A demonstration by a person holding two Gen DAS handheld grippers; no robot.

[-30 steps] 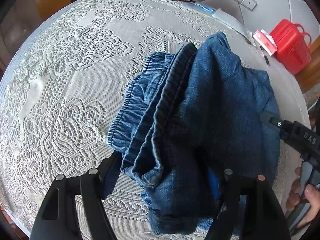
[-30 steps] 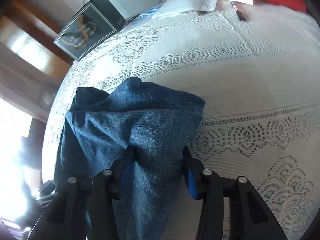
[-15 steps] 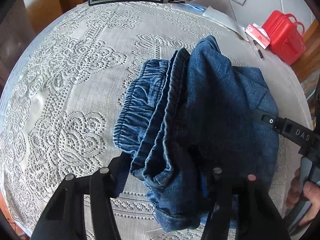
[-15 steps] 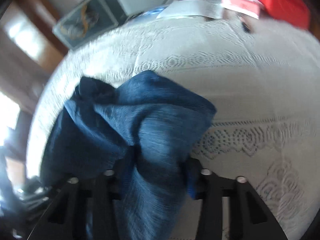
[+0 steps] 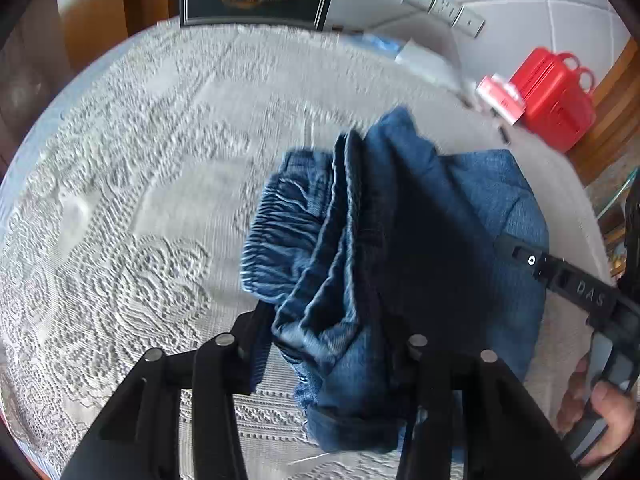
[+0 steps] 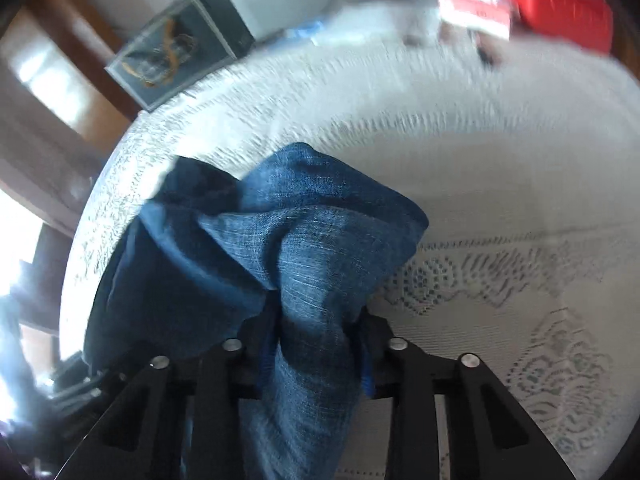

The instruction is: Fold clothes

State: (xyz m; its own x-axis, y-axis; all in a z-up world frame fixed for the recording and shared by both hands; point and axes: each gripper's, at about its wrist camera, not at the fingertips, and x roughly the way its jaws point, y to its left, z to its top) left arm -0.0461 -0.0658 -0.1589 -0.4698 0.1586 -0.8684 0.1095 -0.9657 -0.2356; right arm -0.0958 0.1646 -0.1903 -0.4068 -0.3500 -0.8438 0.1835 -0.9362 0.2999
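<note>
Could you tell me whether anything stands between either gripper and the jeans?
Nothing visible does: the left gripper and right gripper each already have the jeans bunched between their fingers, above the lace tablecloth.

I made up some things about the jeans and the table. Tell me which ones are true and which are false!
1. Both tools are pinching the jeans. True: the left tool and the right tool each clamp denim.
2. The tablecloth is plain blue. False: it is white lace.
3. A red container sits at the table's far edge. True.
4. The jeans lie flat and neatly folded. False: they are bunched up.
5. The dark box rests on the jeans. False: it stands apart, at the far edge.
</note>
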